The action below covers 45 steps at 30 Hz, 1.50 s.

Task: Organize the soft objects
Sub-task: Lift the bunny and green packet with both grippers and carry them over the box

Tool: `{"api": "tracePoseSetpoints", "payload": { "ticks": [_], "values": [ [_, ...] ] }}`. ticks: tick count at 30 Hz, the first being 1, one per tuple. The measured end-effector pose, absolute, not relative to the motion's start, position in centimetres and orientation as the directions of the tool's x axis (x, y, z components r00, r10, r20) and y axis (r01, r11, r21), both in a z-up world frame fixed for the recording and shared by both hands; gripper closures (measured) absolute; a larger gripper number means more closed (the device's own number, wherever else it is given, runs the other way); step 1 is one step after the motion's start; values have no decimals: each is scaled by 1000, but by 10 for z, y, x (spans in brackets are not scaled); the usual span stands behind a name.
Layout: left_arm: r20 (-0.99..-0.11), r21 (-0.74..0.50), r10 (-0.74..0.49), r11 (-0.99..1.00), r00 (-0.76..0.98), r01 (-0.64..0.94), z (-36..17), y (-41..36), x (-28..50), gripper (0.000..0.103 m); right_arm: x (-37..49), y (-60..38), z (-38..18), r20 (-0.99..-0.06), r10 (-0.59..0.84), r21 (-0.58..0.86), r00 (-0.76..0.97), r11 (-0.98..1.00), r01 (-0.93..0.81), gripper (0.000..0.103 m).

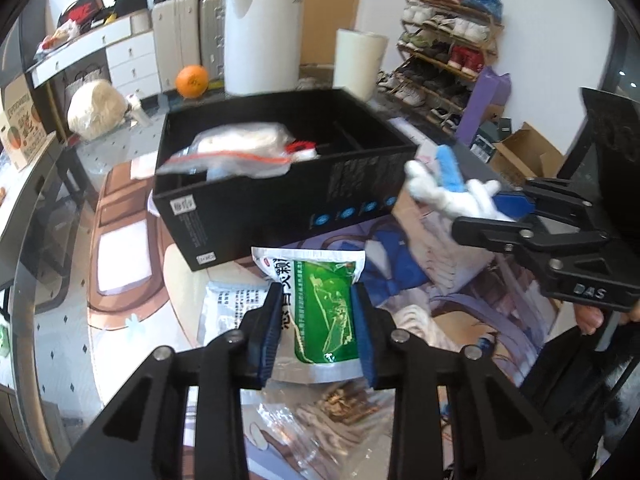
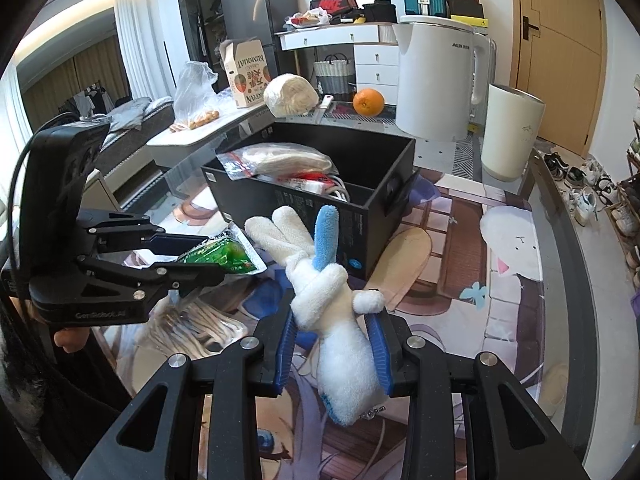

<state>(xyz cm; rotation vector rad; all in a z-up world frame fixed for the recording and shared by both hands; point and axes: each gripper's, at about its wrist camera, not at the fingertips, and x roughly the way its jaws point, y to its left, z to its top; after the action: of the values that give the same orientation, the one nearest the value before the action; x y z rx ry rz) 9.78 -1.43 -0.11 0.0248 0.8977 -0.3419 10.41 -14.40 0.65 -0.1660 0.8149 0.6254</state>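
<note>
My left gripper [image 1: 316,292] is shut on a green and white foil packet [image 1: 320,320], with a blue pad pressed on each side. In the right wrist view the same packet [image 2: 224,256] hangs off the mat in that gripper [image 2: 212,256]. My right gripper [image 2: 334,312] is shut on the body of a white plush rabbit [image 2: 344,352] with one blue ear. Both are just in front of an open black box [image 2: 304,208]. In the left wrist view the rabbit [image 1: 440,188] sticks out of the right gripper [image 1: 508,208] beside the box [image 1: 280,208]. A zip bag of white stuff [image 1: 240,148] lies inside the box.
A clear bag of dried brown pieces [image 1: 340,404] and a white printed packet [image 1: 232,304] lie on the picture mat under my left gripper. Behind the box stand a white kettle [image 2: 436,80], an orange [image 2: 368,102] and a white bin [image 2: 512,132]. A shoe rack [image 1: 444,52] lines the wall.
</note>
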Motion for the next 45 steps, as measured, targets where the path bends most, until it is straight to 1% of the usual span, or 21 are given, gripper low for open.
{"api": "tracePoseSetpoints", "payload": {
  "ticks": [5,12,20,31,45],
  "values": [
    [-727,-137,-327,931,604,338,17,-15,84,71,104,-148,15,-696,476,114,537,812,-573,70],
    [-668,-170,-361,925,651,339,40,-4,78,71,107,-153,29,-656,494,131,570,819,-559,70],
    [-607,-198,-362,931,708,306,65,12,87,71,119,-144,47,-627,505,156,594,828,-539,70],
    [-589,-176,-288,958,755,228,75,23,112,71,144,-128,62,-626,480,144,614,845,-515,70],
    [-585,-154,-266,964,766,217,70,30,153,71,183,-107,52,-663,464,143,588,849,-508,70]
  ]
}}
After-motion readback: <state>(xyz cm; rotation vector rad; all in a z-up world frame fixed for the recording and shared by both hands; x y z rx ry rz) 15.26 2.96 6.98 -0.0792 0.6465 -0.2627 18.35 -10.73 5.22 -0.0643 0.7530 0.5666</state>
